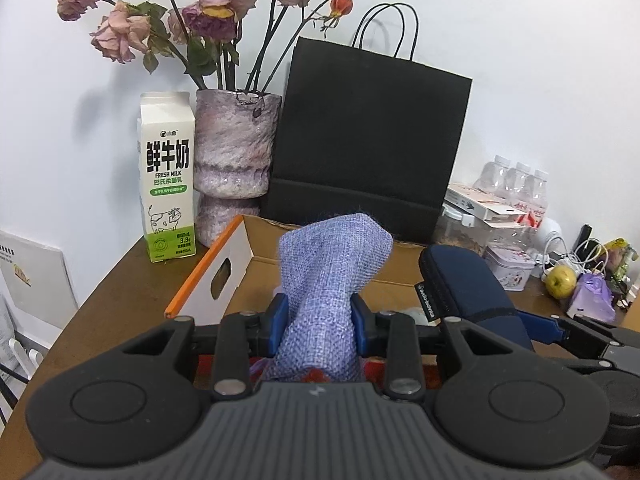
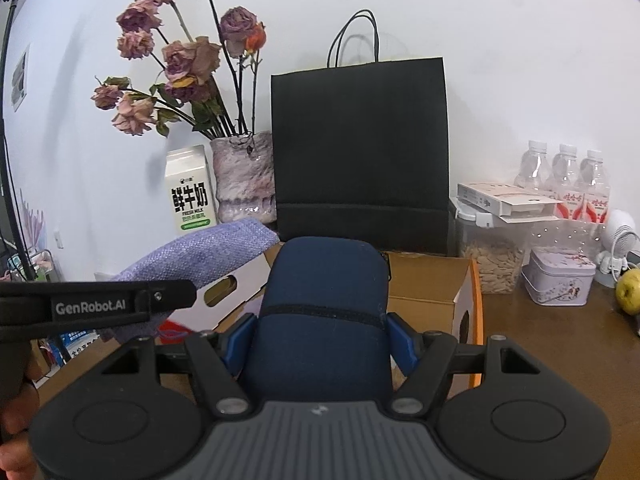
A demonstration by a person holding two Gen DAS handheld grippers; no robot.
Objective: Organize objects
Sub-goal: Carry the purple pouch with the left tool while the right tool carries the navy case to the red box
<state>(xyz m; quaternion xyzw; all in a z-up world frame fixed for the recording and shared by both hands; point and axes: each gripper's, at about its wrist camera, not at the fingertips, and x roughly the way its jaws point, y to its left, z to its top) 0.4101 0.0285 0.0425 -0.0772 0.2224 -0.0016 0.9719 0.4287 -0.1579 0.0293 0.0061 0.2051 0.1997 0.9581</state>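
Left gripper [image 1: 320, 316] pinches one purple cloth pouch [image 1: 332, 280]; right gripper [image 2: 320, 340] clamps one navy case [image 2: 324, 312]. Both are carried above the open cardboard box [image 2: 432, 284], probably to be packed inside. Behind: three water bottles [image 2: 564, 176], one black bag [image 2: 360, 152].
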